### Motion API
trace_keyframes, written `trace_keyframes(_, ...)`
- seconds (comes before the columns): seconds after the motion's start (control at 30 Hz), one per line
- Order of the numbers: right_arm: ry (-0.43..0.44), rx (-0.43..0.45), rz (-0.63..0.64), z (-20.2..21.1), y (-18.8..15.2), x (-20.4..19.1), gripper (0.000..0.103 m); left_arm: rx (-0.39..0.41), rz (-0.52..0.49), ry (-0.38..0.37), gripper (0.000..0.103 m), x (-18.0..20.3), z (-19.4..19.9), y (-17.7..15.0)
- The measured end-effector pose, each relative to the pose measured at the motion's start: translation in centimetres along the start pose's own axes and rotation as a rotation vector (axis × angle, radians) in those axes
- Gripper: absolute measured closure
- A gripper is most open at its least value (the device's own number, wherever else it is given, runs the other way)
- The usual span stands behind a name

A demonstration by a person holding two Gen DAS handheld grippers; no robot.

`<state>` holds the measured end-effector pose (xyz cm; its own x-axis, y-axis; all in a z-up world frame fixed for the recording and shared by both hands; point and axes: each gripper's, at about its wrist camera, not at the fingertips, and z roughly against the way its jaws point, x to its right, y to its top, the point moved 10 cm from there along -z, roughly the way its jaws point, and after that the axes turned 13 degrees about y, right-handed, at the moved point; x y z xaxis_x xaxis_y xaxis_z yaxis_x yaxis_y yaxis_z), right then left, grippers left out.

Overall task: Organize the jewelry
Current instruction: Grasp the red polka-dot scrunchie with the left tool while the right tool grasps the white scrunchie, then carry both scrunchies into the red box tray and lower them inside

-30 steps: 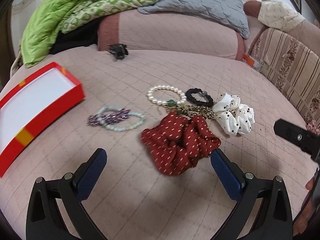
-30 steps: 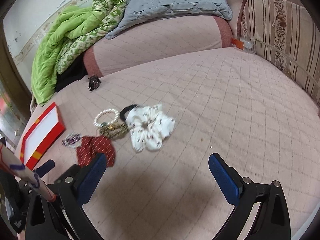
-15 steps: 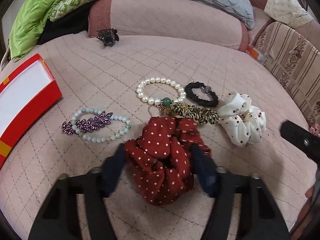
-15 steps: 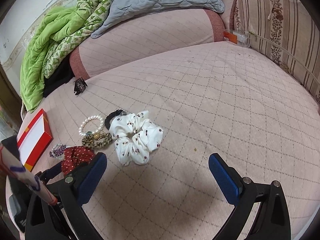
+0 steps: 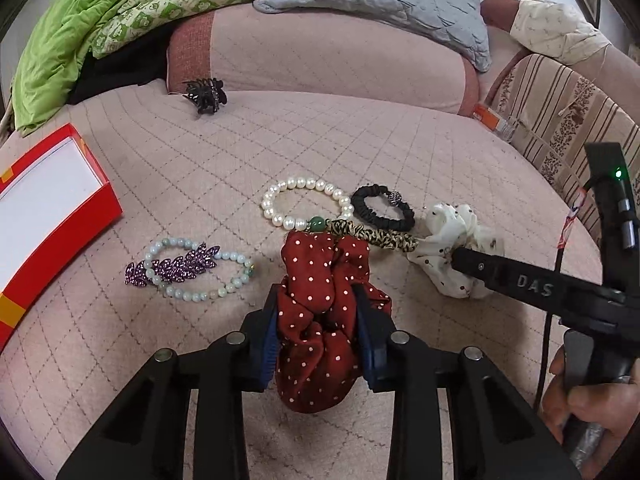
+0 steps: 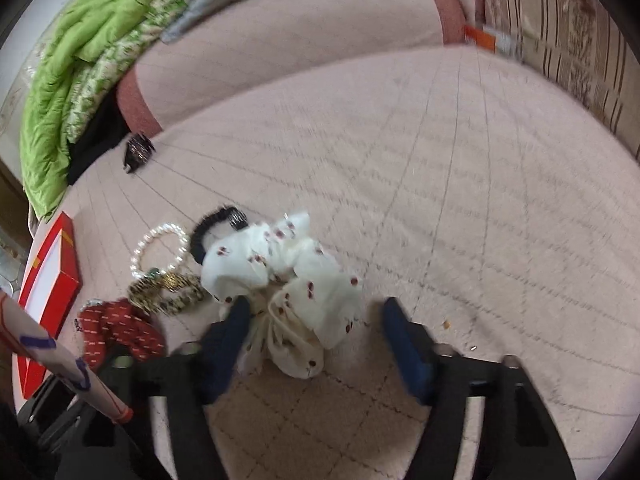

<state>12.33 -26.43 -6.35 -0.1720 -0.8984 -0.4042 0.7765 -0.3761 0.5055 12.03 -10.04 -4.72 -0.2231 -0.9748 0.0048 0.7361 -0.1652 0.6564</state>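
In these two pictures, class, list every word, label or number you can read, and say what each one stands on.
"DAS": pale raised letters on the black arm of the right gripper, seen in the left view; the word may run on out of sight.
Orange label at the sofa's edge: too small to read.
Red box: yellow patches only, no lettering shows.
Right view: too blurred, nothing readable.

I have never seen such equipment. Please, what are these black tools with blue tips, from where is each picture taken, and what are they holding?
A person holds two hand tools, each with a camera looking along its two fingers. The left gripper is closing; its blue fingers squeeze the red scrunchie. The right gripper is also closing around the white scrunchie, with one side not yet touching. On the pink bed cover lie a pearl bracelet, a black hair tie and a red box.
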Motion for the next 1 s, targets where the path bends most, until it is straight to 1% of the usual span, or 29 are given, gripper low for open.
trace_keyframes(0.03, -0.008, 0.007, 0.011, 0.2, 0.1, 0.0, 0.064, 0.005, 0.001, -0.001, 0.071, 0.0, 0.1, 0.1)
trace_keyframes(0.07, -0.005, 0.006, 0.018, 0.3, 0.1, -0.1, 0.086, 0.011, -0.001, -0.002, 0.071, 0.0, 0.2, 0.3)
trace_keyframes(0.1, -0.001, 0.008, 0.011, 0.5, 0.1, 0.0, 0.088, 0.019, -0.002, -0.003, 0.071, -0.1, 0.4, 0.5)
trace_keyframes(0.2, 0.016, 0.051, -0.004, 1.7, 0.7, 0.1, 0.089, 0.047, 0.001, -0.005, 0.071, -0.3, 1.2, 1.0)
trace_keyframes(0.27, 0.013, 0.100, 0.010, 3.0, 1.4, -0.2, 0.089, 0.070, 0.010, -0.006, 0.071, -0.6, 1.8, 1.5)
trace_keyframes(0.4, 0.038, 0.196, 0.042, 5.1, 2.4, -1.6, 0.089, 0.109, 0.022, 0.004, 0.071, -1.6, 3.1, 2.3)
trace_keyframes(0.53, 0.096, 0.243, 0.086, 6.2, 2.8, -3.7, 0.089, 0.135, 0.047, 0.019, 0.071, -3.3, 4.2, 2.9)
trace_keyframes(0.57, 0.118, 0.250, 0.102, 6.4, 2.7, -4.5, 0.089, 0.145, 0.052, 0.033, 0.071, -4.0, 4.5, 3.2)
trace_keyframes(0.63, 0.149, 0.254, 0.133, 6.6, 2.4, -5.8, 0.089, 0.156, 0.058, 0.056, 0.071, -5.1, 4.7, 3.4)
trace_keyframes(0.73, 0.180, 0.254, 0.170, 6.6, 1.8, -7.7, 0.089, 0.165, 0.092, 0.086, 0.071, -7.8, 5.0, 3.8)
trace_keyframes(0.9, 0.257, 0.195, 0.226, 5.3, 0.2, -12.4, 0.089, 0.178, 0.162, 0.151, 0.071, -13.8, 5.3, 4.9)
trace_keyframes(1.0, 0.299, 0.165, 0.242, 4.3, -0.1, -15.5, 0.089, 0.167, 0.212, 0.189, 0.071, -18.0, 5.2, 5.3)
